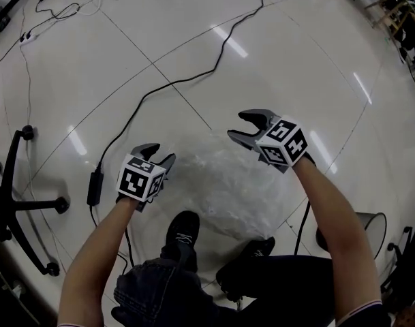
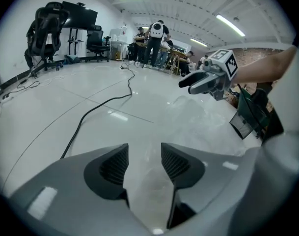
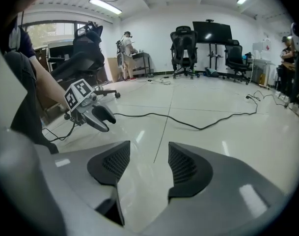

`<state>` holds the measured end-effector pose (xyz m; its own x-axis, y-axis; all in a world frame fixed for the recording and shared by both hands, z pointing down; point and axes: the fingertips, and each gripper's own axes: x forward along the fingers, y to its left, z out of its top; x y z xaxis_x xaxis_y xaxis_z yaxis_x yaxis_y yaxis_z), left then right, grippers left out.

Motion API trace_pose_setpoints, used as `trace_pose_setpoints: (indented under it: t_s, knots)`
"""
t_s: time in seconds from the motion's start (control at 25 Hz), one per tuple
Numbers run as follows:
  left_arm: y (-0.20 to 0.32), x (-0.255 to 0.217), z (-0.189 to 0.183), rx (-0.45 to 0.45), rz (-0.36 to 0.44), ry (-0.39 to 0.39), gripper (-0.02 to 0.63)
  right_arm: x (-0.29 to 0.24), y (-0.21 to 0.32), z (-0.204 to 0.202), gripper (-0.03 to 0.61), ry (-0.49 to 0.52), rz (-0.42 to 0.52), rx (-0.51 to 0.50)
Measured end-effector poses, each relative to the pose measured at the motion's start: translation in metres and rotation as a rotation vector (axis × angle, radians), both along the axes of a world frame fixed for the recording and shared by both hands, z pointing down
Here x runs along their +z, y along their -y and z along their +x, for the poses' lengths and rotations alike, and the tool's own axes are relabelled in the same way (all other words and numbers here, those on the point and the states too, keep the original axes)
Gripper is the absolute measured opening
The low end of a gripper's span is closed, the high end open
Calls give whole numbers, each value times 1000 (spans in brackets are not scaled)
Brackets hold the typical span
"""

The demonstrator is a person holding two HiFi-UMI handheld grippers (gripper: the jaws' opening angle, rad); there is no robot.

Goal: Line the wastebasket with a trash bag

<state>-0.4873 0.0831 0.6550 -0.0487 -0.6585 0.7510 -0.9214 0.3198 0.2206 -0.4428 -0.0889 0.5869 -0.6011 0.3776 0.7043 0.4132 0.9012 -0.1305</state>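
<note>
A clear, crumpled trash bag [image 1: 229, 182] lies on the white tiled floor in front of the person's feet. My left gripper [image 1: 157, 155] hangs over the bag's left edge, jaws open; in the left gripper view [image 2: 144, 149] a strip of the clear film shows in the gap, and the pads do not press on it. My right gripper [image 1: 243, 125] is over the bag's far right edge, also open, and in the right gripper view [image 3: 149, 149] only floor shows between its jaws. The dark mesh wastebasket [image 1: 372, 229] stands at the lower right, beyond my right arm, and appears as the wastebasket [image 2: 251, 116] in the left gripper view.
A black cable [image 1: 167, 86] runs across the floor to a power brick [image 1: 95, 187] left of the bag. An office chair base [image 1: 26, 203] is at the far left. The person's shoes [image 1: 183, 230] are just behind the bag. People [image 2: 154, 38] and chairs [image 3: 183, 43] stand far off.
</note>
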Motion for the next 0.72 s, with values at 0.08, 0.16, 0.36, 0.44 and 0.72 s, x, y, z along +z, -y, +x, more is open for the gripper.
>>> trace_pose_setpoints:
  t_s: [0.08,0.16,0.36,0.44,0.72]
  knots:
    - [-11,11,1,-30,-23,-17,206,18,-6,-3,245,-45,-8,-40]
    - [-16,21,1,-49,-31,-35,206,36,-9,-2,247,-90,-20,-65]
    - [-15,36,5,-79,-55,-91,189,62,-13,3,165,-144,-42,-103]
    - [-13,37,6,-86,-63,-97,91,64,-13,3,62,-136,-35,-111]
    - [1,24,9,-48,-57,-57,11,54,-11,6,2,-107,-3,-121]
